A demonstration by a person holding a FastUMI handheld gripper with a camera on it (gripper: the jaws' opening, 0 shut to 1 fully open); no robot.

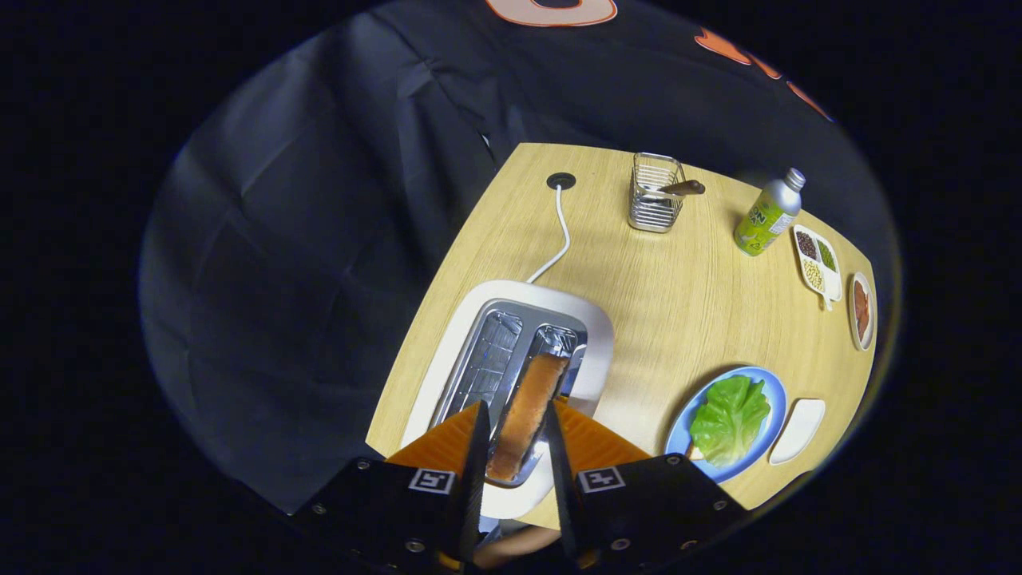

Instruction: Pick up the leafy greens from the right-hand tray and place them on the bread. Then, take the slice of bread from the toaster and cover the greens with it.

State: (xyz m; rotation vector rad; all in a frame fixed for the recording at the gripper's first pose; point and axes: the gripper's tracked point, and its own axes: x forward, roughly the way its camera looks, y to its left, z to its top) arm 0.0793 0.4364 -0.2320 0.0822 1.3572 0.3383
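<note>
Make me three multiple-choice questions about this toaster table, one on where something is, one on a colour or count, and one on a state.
1. Where are the leafy greens?
A. on the blue plate
B. in the wire basket
C. in the toaster

2. How many slots does the toaster have?
A. one
B. two
C. four

3. How does the bread slice stand to the gripper?
A. lying flat on the table
B. between the two fingers, over a toaster slot
C. already on the greens

Answers: 1 A, the greens lie on the blue plate. 2 B, two metal slots show side by side. 3 B, a finger stands on each side of the slice; whether both press on it is unclear.
</note>
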